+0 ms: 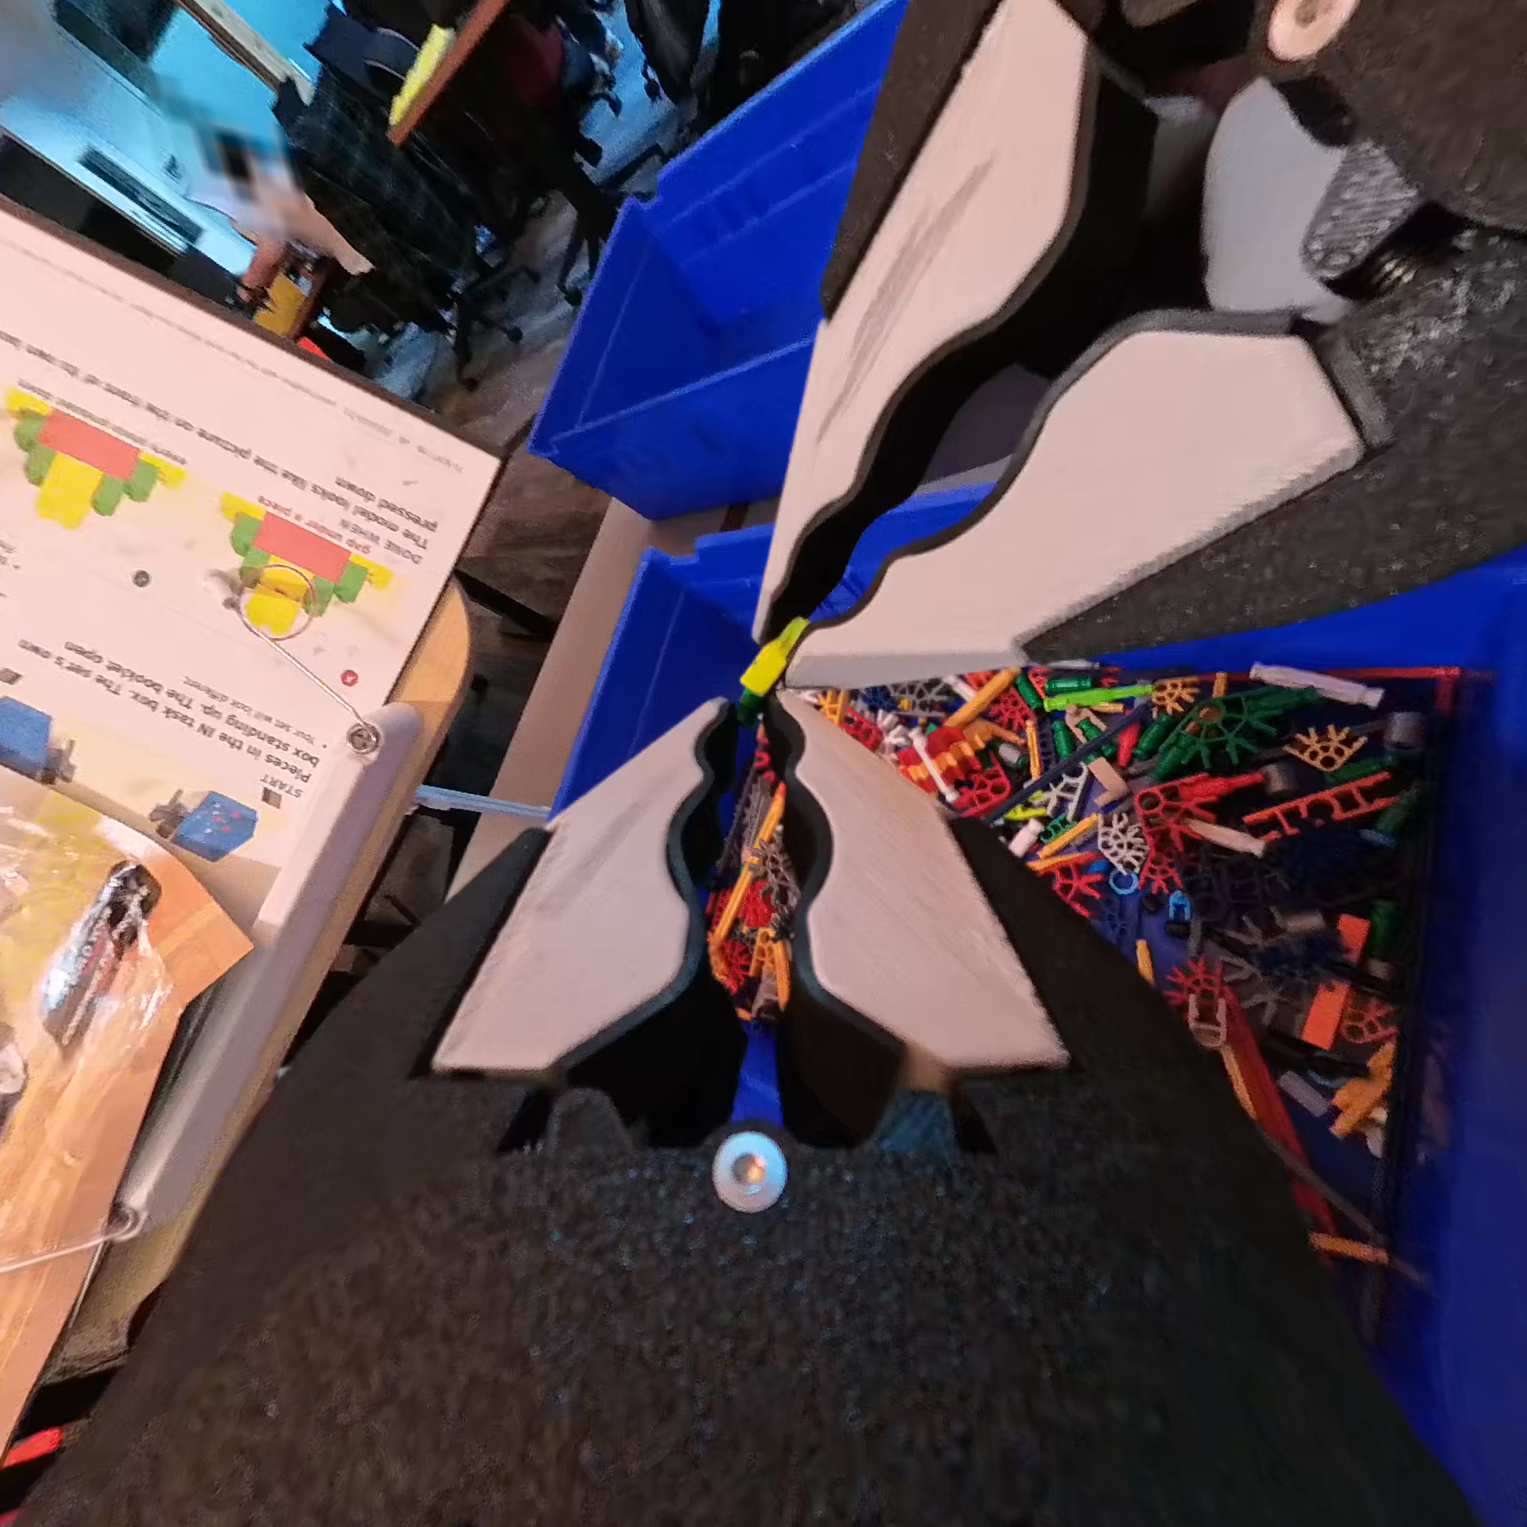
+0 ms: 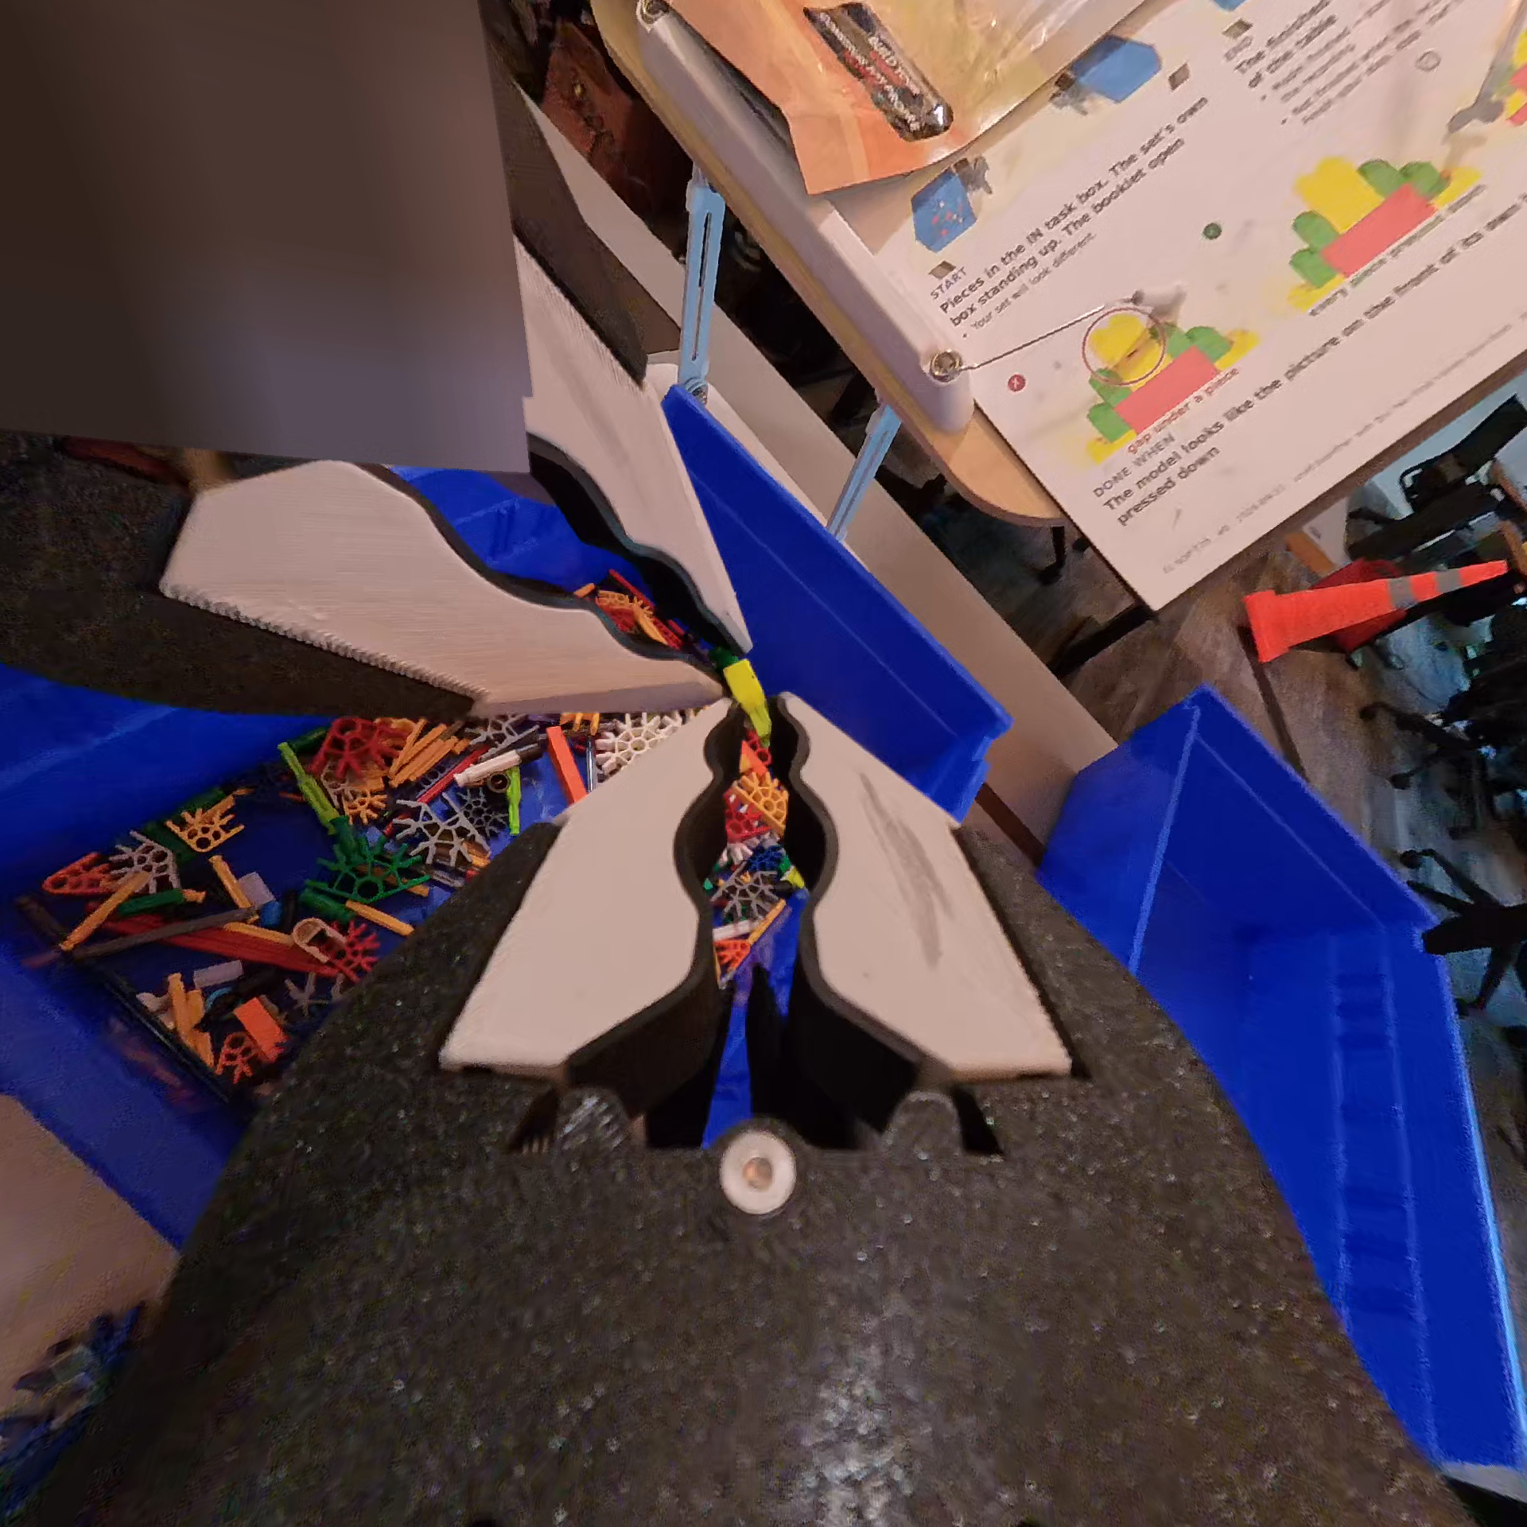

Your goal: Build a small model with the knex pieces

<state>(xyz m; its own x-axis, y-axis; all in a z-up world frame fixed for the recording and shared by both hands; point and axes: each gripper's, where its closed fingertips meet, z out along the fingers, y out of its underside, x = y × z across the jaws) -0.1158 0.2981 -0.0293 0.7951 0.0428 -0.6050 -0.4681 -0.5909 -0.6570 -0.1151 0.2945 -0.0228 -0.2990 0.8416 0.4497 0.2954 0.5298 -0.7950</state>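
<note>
My left gripper (image 1: pixel 753 712) and my right gripper (image 2: pixel 753 715) meet tip to tip above a blue bin (image 1: pixel 1471 909) holding a pile of small coloured rods and connectors (image 1: pixel 1157 826). Both are shut on one short piece between them. The left grips its green end (image 1: pixel 748 704). The right grips its yellow end (image 2: pixel 748 690). In the left wrist view the right gripper (image 1: pixel 785 636) comes in from the upper right. In the right wrist view the left gripper (image 2: pixel 725 661) comes in from the left, over the same bin (image 2: pixel 785 578) and pile (image 2: pixel 330 826).
A second, empty blue bin (image 1: pixel 702 330) (image 2: pixel 1281 1033) stands beside the first. A tilted instruction board with brick pictures (image 1: pixel 206 537) (image 2: pixel 1239 248) carries a clear plastic bag (image 1: pixel 83 950) (image 2: pixel 868 83). An orange cone (image 2: pixel 1363 603) lies on the floor beyond. Both grippers' tips are close together, under 4 cm apart.
</note>
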